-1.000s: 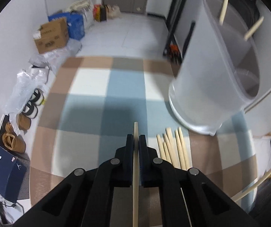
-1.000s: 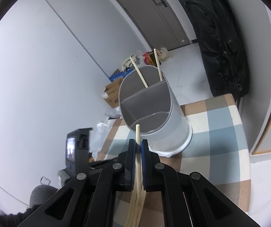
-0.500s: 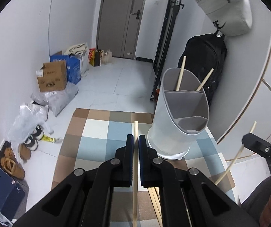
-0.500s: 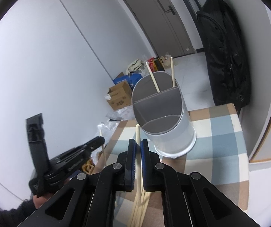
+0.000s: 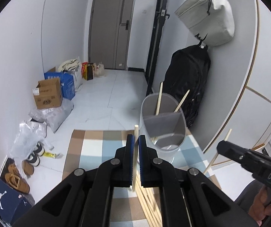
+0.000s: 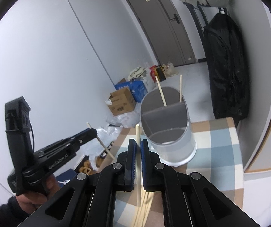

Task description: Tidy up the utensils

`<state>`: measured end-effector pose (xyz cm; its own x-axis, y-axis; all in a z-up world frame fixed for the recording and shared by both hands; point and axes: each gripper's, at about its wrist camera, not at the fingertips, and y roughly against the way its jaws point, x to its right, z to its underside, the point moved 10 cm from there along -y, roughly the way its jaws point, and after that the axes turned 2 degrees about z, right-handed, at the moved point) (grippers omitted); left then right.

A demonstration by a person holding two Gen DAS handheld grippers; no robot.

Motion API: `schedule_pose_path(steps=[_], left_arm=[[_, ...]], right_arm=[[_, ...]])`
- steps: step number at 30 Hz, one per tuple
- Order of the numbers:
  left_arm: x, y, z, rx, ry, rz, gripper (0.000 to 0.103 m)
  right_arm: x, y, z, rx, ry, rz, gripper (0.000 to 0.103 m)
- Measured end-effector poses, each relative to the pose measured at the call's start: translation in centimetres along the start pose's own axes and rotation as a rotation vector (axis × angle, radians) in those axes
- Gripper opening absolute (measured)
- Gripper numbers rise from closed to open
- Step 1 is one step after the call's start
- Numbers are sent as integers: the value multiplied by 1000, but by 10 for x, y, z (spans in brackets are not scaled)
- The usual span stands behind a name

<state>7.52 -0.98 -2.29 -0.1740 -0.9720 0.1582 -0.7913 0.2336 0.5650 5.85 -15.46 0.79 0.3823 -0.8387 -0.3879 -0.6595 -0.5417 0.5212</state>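
Note:
My left gripper (image 5: 136,139) is shut on a pale wooden chopstick (image 5: 136,130) that stands up between its blue pads. My right gripper (image 6: 138,142) is likewise shut on a chopstick (image 6: 138,133). Both hang above the checked tablecloth (image 5: 97,147), short of the grey divided utensil holder (image 5: 161,126). Two chopsticks (image 5: 159,100) lean in the holder's back compartment; its front one looks empty. Loose chopsticks (image 5: 150,198) lie on the cloth below the grippers. In the right wrist view the left gripper (image 6: 93,132) shows at the left, level with the holder (image 6: 171,140).
A black backpack (image 5: 190,87) leans on the wall right behind the holder, with a grey bag (image 5: 207,17) hung above it. Cardboard boxes (image 5: 48,94), plastic bags and shoes (image 5: 16,177) line the floor to the left. A curved wall panel closes the right side.
Both grippers have risen and drawn back with their chopsticks; the left one climbed more, from just over the cloth. The holder now looks smaller and farther off in both views.

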Motion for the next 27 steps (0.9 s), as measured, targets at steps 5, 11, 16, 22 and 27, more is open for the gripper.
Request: schedule_pose_path(steps=[5,11,16,22,27], left_arm=[[9,8,-18,20,-23,11,1],[17,16,-44,36,-18,40,1],[20,23,-70,57,-3,63,1],[30,26,-101,77,-17,91,1],[34,21,-126,102,-45,87,1]], right_arm=[[-3,8,-22,32,16,-4,5],[-5,16,-56,72,32,-3,5],[-4,22,-93,111,36,-7,5],[-3,22,-130,137,32,-10,5],[0,14,-153,147,40,-3,5]])
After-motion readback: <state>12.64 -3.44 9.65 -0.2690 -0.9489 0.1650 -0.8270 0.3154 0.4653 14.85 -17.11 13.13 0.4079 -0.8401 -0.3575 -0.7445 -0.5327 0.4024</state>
